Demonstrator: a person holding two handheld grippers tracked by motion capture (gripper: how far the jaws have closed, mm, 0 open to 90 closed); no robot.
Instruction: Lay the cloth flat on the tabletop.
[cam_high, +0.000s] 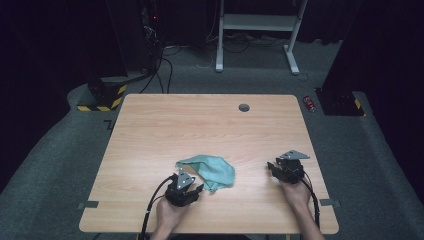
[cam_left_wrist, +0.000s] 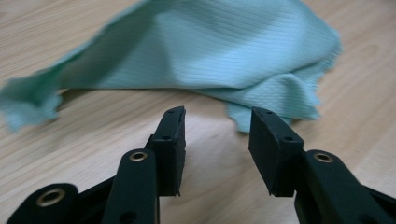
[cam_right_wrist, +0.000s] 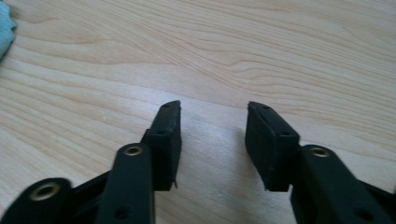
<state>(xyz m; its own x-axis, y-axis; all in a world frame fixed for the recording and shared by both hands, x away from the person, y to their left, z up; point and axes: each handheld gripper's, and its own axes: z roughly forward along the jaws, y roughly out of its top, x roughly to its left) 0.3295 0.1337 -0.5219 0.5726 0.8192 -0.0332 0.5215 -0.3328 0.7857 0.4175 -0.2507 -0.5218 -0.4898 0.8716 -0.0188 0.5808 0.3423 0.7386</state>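
Left tool (cam_high: 196, 189) near front edge of bench (cam_high: 150, 125), jaws parted, nothing between pads, released; green cloth (cam_high: 212, 170) lying crumpled on bench just ahead of it and slightly to its right, near corner almost at the tips but apart from them; in left gripper view, cloth (cam_left_wrist: 224, 51) spread across the top, one frayed corner dipping down just beyond the right jaw tip, bare wood between the jaws. Judged step: picking up or regrasping a cloth corner with left tool; to do well, go for that nearest corner rather than the bunched middle; come in low with pads flat to bench so one jaw slides under the edge; close fully on a single layer, not on a fold; lift only after fabric sits deep in the pads, else thin weave likely to slip out. Further right: right tool (cam_high: 271, 166) well apart from cloth, resting low over bare bench near right edge, jaws parted, gripping nothing; in right gripper view, bare wood grain between the jaws, sliver of cloth (cam_right_wrist: 4, 30) at far left edge. Beyond bench: cable hole (cam_high: 244, 107) near far edge, dark floor around.
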